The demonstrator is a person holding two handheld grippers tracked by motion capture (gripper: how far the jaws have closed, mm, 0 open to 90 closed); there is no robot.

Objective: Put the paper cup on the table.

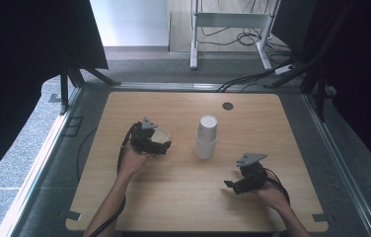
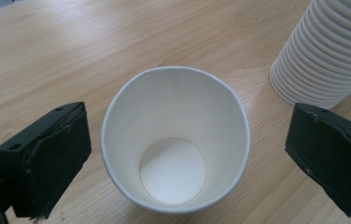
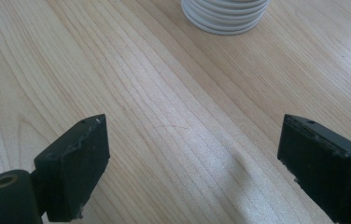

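A single white paper cup [image 1: 161,134] [image 2: 176,140] stands upright on the wooden table [image 1: 183,197], left of centre. My left gripper [image 1: 160,142] [image 2: 190,116] is open around it, one black jaw on each side, with a gap between each pad and the cup wall. A tall stack of white paper cups [image 1: 206,138] [image 2: 325,51] [image 3: 225,16] stands at the table's middle, to the right of the single cup. My right gripper [image 1: 231,187] [image 3: 192,135] hovers low over bare wood at the front right, open, with nothing between its jaws.
A small dark round hole [image 1: 228,105] sits near the table's far edge. Black curtains hang at both sides. Beyond the table stand white desk legs [image 1: 194,34] and loose floor cables [image 1: 252,76]. Bare wood lies between the two grippers.
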